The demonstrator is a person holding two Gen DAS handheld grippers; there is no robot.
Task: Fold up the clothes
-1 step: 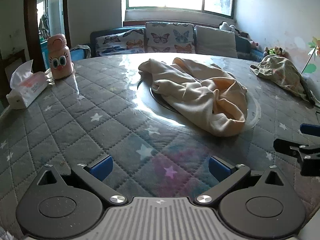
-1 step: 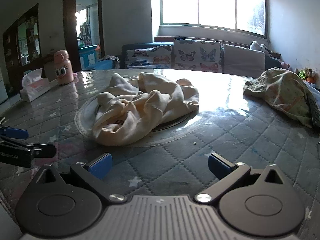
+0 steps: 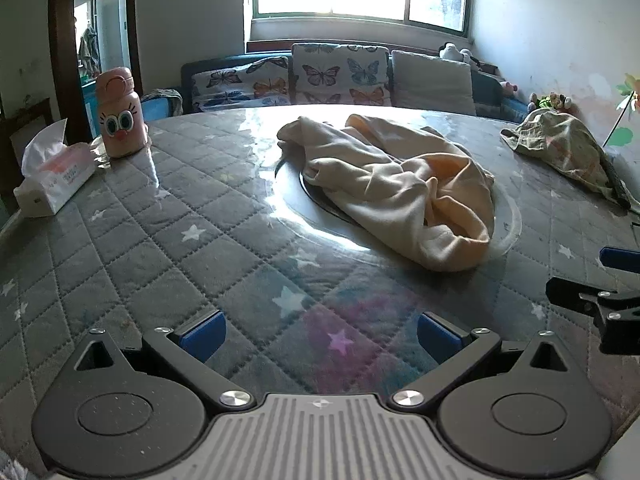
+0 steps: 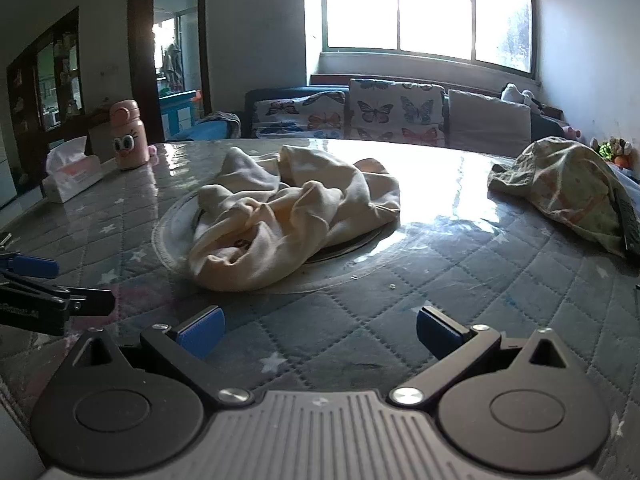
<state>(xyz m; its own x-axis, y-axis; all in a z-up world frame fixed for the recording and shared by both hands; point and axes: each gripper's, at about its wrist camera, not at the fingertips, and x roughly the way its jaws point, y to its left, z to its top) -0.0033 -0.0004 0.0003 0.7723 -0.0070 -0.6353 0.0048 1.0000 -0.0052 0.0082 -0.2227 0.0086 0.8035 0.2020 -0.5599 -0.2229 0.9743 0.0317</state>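
Both my left gripper (image 3: 320,330) and right gripper (image 4: 320,330) hang with jaws wide and nothing between them, low over the quilted table (image 3: 224,264). The cream garment (image 3: 400,192) lies crumpled ahead of both — unfolded, on the round glass plate (image 4: 172,232). A second patterned garment (image 4: 568,188) sits bunched far to my right, well apart — out of the way, I'd judge.

Left hand-held gripper (image 3: 320,330) and right hand-held gripper (image 4: 318,330) are held low, side by side, jaws spread wide, nothing gripped.
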